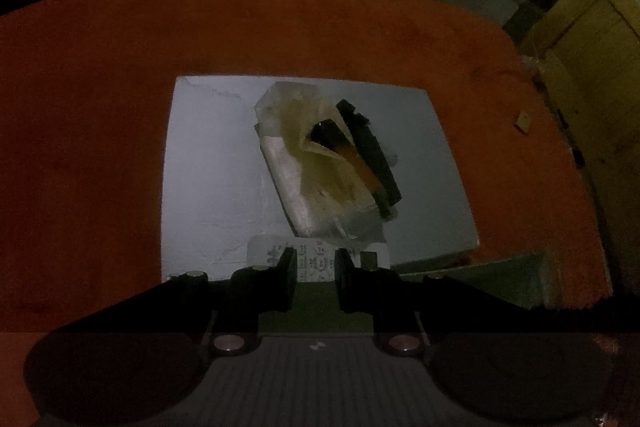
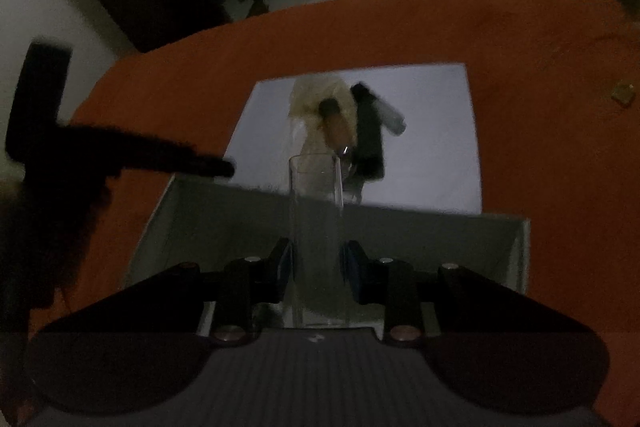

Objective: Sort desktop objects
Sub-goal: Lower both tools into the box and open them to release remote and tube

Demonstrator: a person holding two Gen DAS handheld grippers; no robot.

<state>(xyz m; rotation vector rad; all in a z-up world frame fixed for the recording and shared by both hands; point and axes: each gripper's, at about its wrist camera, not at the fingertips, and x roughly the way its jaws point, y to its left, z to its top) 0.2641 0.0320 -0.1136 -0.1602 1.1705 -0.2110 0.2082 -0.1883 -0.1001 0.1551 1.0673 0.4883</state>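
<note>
Pointing steeply down at the table, the left gripper (image 1: 316,277) is seen with its jaws drawn close on a small white printed packet (image 1: 318,259), which is pinched between the fingertips just above the near edge of a white sheet (image 1: 208,167). A grey open box (image 1: 500,275) is glimpsed just right of that gripper. In the right wrist view, the right gripper (image 2: 316,267) is closed on a clear, tall rectangular container (image 2: 316,227), the blue pads pressing its two sides; the container is held upright over the grey box (image 2: 440,239), whose far wall is seen behind it. A dark blurred shape (image 2: 120,155), possibly part of the other gripper, is seen at the left of that view.

Farther on, a pile of things is left in the middle of the white sheet: a crumpled clear plastic bag (image 1: 304,163), a dark orange-tipped object (image 1: 344,147) lying on it, and a black bar-shaped item (image 1: 372,151) touching its right side. The sheet is laid on an orange tablecloth (image 1: 100,107). A small tan block (image 1: 522,122) is set apart on the cloth, well to the right. Beyond the table edge, a dim room with chairs is made out.
</note>
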